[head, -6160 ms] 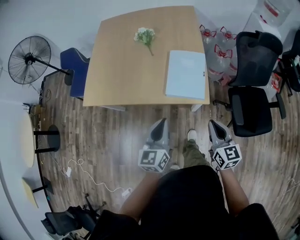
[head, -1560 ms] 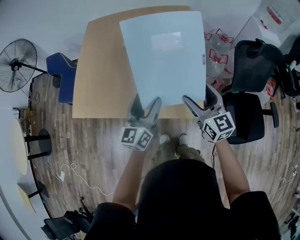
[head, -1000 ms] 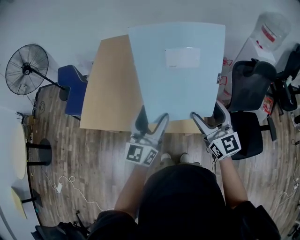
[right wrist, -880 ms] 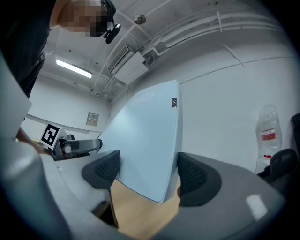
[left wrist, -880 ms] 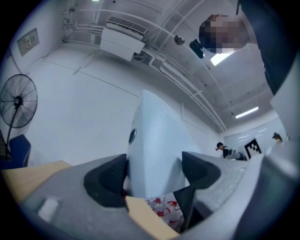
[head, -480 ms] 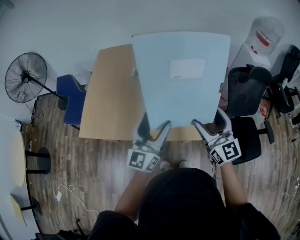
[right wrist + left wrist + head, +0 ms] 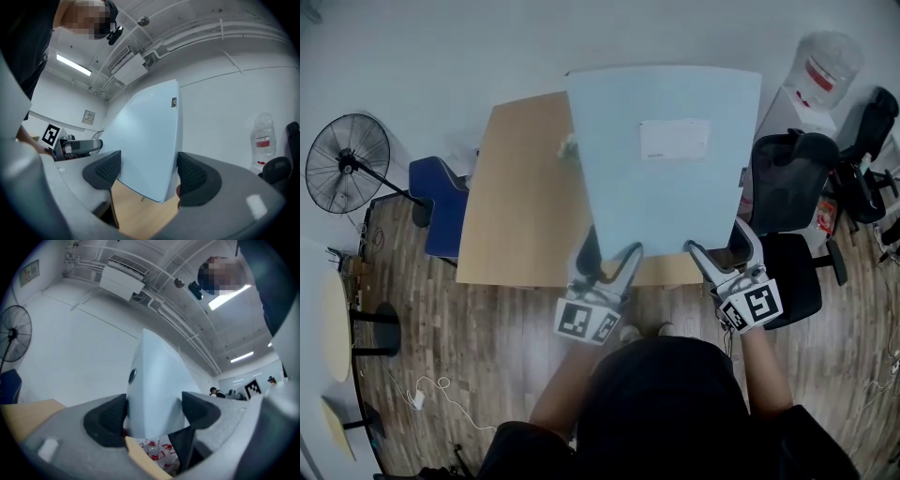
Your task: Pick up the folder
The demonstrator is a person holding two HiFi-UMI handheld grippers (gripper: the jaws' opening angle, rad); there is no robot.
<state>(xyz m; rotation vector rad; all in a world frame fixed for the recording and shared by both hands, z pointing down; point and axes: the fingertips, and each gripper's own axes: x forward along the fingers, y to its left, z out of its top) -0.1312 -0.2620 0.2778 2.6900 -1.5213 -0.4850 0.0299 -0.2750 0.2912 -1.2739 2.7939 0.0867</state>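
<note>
You had the folder [image 7: 666, 159] lifted clear of the desk [image 7: 520, 206] and held out in front of you. Its near edge was pinched in two places: the left tool [image 7: 607, 255] was clamped on its near left corner and the right tool [image 7: 722, 246] on its near right corner. Both grips sat along that one edge, so most of the folder's weight hung far from the pads. I judged it could sag, pivot or slide out if either grip eased or if you swung it quickly. Its wide face hid the desk beneath, so what looked like a small bunch of flowers [image 7: 569, 145] by its left edge could have been knocked on the way down. A black office chair [image 7: 787, 187] stood close on your right. The desk's left half and the floor on your left offered more room.
</note>
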